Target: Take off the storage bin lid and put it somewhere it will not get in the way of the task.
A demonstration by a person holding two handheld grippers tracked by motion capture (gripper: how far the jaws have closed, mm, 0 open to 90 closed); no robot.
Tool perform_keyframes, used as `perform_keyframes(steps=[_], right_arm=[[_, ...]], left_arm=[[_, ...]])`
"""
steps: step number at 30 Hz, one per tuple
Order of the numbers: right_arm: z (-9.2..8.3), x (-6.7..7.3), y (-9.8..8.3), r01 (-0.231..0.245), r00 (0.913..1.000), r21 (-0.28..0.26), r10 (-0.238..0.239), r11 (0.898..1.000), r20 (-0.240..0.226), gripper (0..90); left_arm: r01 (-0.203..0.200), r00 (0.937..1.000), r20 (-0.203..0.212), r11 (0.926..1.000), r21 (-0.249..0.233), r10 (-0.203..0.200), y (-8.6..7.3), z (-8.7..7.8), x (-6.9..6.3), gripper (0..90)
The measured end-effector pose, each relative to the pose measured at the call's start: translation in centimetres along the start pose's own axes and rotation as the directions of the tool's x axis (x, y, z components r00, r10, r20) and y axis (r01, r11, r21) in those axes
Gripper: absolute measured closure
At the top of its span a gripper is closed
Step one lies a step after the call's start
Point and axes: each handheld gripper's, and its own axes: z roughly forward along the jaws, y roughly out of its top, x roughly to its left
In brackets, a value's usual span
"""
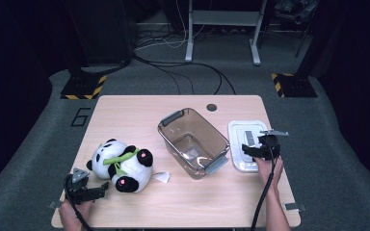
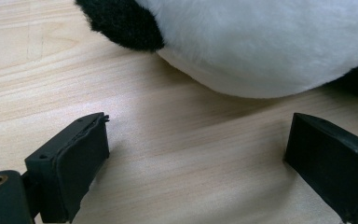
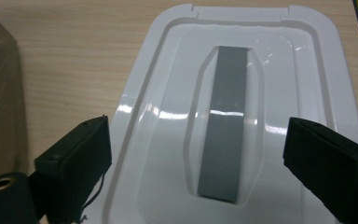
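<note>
The right gripper, jaws spread and empty, hovers over the white lid lying just right of the clear storage box. The left gripper, also spread, faces the panda plush left of the box. Probable step: lid set aside; next, grasp the plush for loading.

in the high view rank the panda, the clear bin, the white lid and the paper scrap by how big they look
1. clear brown-tinted plastic bin and black-and-white plush panda: look alike, too close to rank
2. white plastic lid with grey handle
3. small white paper scrap
</note>
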Motion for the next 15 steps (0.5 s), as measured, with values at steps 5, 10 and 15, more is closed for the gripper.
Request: perform_keyframes(steps=[5,10,15], right_arm=[[-1.7,0.7,-1.1,0.021,0.9992,-0.031,-0.022,0.999,-0.034,0.4],[-3.1,2.2,-2.3,0.066,0.9951,-0.086,-0.072,0.994,-0.068,0.0],[-3.8,4.6,-3.8,0.138,0.984,-0.097,-0.147,0.986,-0.1,0.0]], left_arm=[[0.0,1.0,0.0,1.0,0.0,0.0,0.0,0.0,0.0,5.4],[0.0,1.0,0.0,1.0,-0.001,0.0,0.0,0.0,0.0,5.5],[0.0,1.0,0.0,1.0,-0.001,0.0,0.0,0.0,0.0,5.5]])
